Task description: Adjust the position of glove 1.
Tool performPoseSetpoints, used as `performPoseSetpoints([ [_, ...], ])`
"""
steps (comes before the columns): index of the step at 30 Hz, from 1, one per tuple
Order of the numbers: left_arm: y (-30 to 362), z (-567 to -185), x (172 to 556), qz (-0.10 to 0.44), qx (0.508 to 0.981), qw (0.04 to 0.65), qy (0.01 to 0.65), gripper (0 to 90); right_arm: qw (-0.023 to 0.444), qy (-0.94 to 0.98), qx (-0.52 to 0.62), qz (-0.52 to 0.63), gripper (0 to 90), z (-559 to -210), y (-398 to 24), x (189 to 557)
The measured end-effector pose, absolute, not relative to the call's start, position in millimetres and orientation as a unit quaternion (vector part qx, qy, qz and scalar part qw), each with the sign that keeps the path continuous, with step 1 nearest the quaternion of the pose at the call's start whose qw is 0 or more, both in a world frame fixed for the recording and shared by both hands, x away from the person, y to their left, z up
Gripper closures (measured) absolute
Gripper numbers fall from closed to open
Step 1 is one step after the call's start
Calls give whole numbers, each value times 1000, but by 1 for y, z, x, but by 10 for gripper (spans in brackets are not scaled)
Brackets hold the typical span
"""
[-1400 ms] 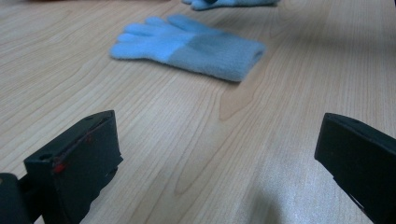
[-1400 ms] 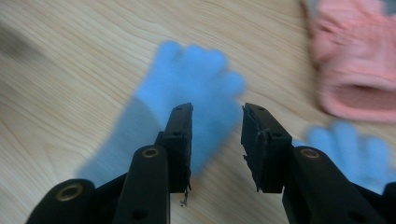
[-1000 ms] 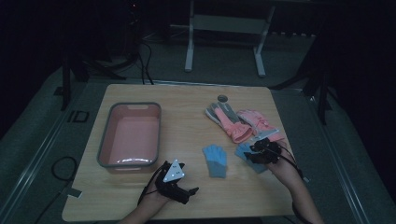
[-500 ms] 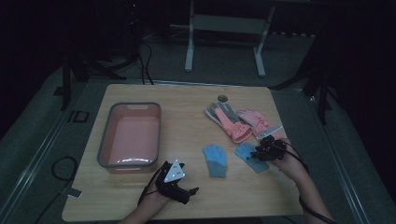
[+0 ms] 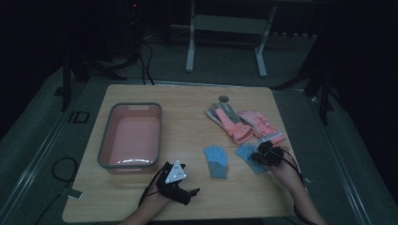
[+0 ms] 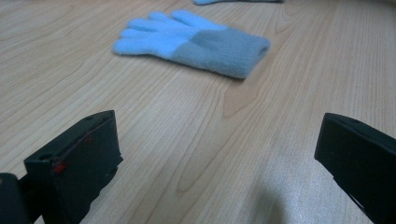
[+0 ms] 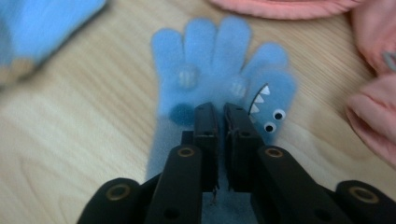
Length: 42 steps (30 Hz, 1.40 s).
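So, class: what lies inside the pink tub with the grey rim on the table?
The pink tub looks empty in the high view: its bare pink floor shows, with no glove in it. The strip just behind its near wall is covered, so that part cannot be checked.

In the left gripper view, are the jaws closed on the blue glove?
No: the left gripper stands wide open over bare table, and the blue glove lies farther off, untouched.

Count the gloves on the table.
4: a blue glove mid-table, a second blue glove under the right tongs, and two pink gloves behind; none seem hidden.
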<state>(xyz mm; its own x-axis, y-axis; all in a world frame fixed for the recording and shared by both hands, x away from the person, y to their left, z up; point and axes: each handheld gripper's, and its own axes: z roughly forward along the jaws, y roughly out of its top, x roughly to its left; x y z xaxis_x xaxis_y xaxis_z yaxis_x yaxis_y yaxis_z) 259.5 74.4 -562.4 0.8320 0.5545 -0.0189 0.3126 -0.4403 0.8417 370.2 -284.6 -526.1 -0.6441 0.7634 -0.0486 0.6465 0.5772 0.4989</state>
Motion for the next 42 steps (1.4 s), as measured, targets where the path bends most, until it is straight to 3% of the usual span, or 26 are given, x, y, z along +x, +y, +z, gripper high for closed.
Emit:
performPoseSetpoints([
  [16, 74, -563, 259, 132, 839, 461, 257, 3, 166, 754, 569, 283, 864, -487, -273, 315],
  [23, 74, -562, 258, 131, 840, 460, 255, 3, 164, 743, 585, 281, 864, -500, -270, 304],
  [31, 74, -562, 258, 131, 841, 459, 254, 3, 162, 758, 578, 253, 850, -523, -270, 316],
  [37, 73, -563, 259, 129, 841, 459, 255, 3, 154, 773, 564, 244, 795, -532, -272, 324],
  [42, 74, -563, 259, 129, 841, 459, 256, 3, 143, 784, 547, 254, 698, -525, -282, 327],
])
